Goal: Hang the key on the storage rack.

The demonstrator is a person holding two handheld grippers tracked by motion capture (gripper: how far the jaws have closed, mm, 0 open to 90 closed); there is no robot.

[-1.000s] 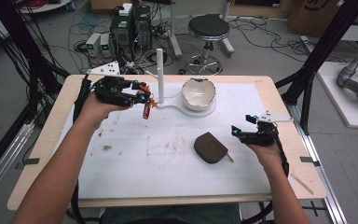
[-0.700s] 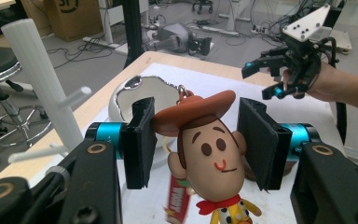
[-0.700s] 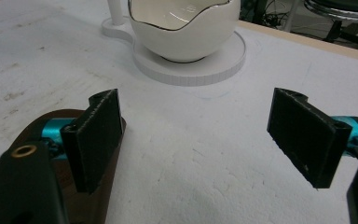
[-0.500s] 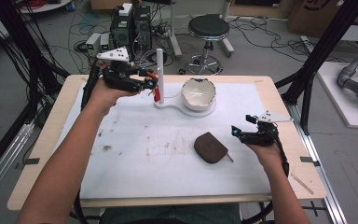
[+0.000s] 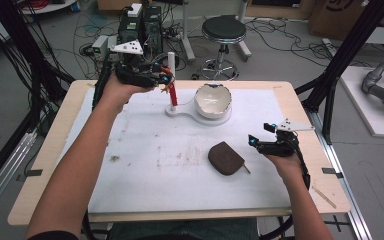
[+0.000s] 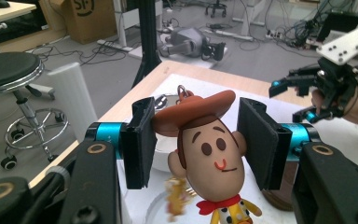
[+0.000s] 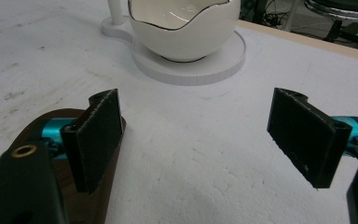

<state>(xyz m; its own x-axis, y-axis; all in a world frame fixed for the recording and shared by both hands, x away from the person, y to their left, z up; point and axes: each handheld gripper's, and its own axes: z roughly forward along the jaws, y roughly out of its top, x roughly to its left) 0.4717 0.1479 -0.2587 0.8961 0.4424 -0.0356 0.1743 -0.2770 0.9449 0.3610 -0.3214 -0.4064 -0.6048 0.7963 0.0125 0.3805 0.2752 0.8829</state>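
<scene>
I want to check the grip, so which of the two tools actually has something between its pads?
The left tool: it is shut on the cowboy figure, gripping its head. The right tool stands open over bare table.

Black tongs [image 7: 200, 140] with teal collars, brass screws, grey top plates.

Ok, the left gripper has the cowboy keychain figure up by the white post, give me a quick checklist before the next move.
1. Grip on the cowboy figure: the left gripper has both pads against its hat and head. Ok.
2. Metal ring on the hat: it sticks up free above the pads. Ok.
3. Ring lined up with the white post: the figure hangs close beside the post, below its top. Not ok.
4. Egg-shaped bowl out of the way: it sits on the stand's far end, apart from the figure. Ok.
5. Right gripper: open, low over the table beside the brown pouch, away from the stand. Ok.
</scene>
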